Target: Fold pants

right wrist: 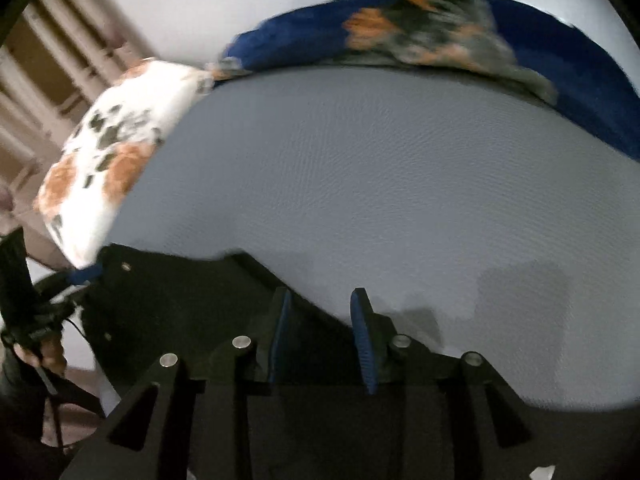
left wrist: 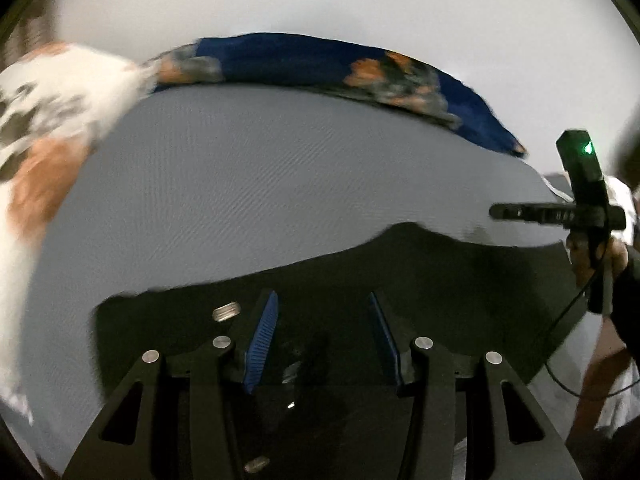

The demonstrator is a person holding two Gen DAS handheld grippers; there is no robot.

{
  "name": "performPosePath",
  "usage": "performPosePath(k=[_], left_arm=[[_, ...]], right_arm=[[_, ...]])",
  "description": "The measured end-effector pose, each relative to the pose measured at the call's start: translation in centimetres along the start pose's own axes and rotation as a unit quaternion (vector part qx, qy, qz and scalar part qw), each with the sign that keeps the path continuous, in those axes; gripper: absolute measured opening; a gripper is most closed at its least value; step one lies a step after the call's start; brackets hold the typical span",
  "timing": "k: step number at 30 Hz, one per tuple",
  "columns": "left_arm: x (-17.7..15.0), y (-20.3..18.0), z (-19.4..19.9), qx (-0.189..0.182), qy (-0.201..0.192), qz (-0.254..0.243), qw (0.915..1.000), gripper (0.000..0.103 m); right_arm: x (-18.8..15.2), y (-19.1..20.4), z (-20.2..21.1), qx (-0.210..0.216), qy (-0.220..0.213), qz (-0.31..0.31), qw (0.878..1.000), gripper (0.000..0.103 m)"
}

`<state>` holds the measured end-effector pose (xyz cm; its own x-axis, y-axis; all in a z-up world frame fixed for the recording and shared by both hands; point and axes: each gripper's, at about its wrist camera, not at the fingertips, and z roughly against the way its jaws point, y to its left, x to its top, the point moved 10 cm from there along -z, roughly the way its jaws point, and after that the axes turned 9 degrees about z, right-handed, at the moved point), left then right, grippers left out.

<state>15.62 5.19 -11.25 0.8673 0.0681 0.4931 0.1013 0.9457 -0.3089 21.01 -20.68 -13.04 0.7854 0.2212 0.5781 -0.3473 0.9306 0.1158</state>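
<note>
Black pants [left wrist: 400, 268] lie spread on the grey bed sheet [left wrist: 280, 168] near its front edge, a metal button [left wrist: 226, 312] showing beside my left finger. My left gripper [left wrist: 324, 300] hovers over the dark cloth, open, its blue pads [left wrist: 262, 344] apart with nothing pinched. In the right wrist view the pants [right wrist: 180, 300] fill the lower left. My right gripper [right wrist: 322, 294] is open at their diagonal edge, its left finger over black cloth and its right pad [right wrist: 364, 340] over bare sheet [right wrist: 400, 184].
A white flowered pillow [left wrist: 52, 112] [right wrist: 116, 152] and a blue flowered pillow [left wrist: 320, 60] [right wrist: 440, 28] lie along the bed's far side. A person's hand [left wrist: 616, 256] holds the right tool, whose green light [left wrist: 588, 147] glows. Pale wooden slats [right wrist: 60, 60] stand beyond the bed.
</note>
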Motion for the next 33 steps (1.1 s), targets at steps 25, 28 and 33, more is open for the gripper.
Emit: performPosePath(k=[25,28,33], left_arm=[[3.3,-7.5,-14.9,0.007,0.056,-0.031,0.9979,0.048],[3.6,-6.9,-12.0,0.02,0.026,-0.037,0.9988,0.048],[2.5,-3.4,-5.7,0.06,-0.004,-0.011,0.9982,0.048]], right_arm=[[-5.7,-8.2,0.7,-0.171,-0.045,-0.07,0.982,0.029],[-6.3,-8.5,2.0,-0.181,-0.06,-0.076,0.979,0.03],[-7.9,-9.7,3.3,-0.201,-0.071,-0.104,0.971,0.033]])
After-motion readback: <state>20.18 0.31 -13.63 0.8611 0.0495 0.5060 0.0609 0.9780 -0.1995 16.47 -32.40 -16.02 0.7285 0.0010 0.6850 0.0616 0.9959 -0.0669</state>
